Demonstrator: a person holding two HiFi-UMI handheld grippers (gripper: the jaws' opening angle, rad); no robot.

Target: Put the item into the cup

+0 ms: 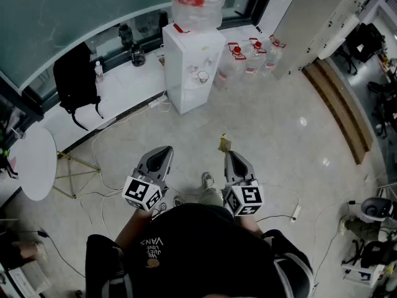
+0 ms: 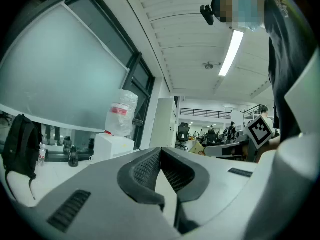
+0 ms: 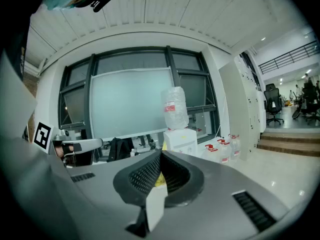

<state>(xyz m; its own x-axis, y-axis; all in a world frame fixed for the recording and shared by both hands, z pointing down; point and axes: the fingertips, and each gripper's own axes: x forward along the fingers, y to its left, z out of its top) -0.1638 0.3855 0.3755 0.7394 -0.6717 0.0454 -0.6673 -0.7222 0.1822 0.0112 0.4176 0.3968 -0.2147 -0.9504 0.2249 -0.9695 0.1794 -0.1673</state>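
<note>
In the head view both grippers are held out at waist height over a pale floor. My right gripper (image 1: pixel 227 153) is shut on a small yellowish item (image 1: pixel 224 144) that sticks out past its tips. In the right gripper view a yellow scrap of that item (image 3: pixel 160 180) shows between the closed pads. My left gripper (image 1: pixel 166 149) is shut with nothing between its jaws; its pads (image 2: pixel 150 168) meet at the tip. No cup shows in any view.
A white water dispenser (image 1: pixel 189 67) with a big bottle stands ahead, with spare water bottles (image 1: pixel 251 58) beside it. A black backpack (image 1: pixel 75 79) rests on the window ledge. There is a round white table (image 1: pixel 34 160) at left, cables on the floor, and wooden steps (image 1: pixel 338 107) at right.
</note>
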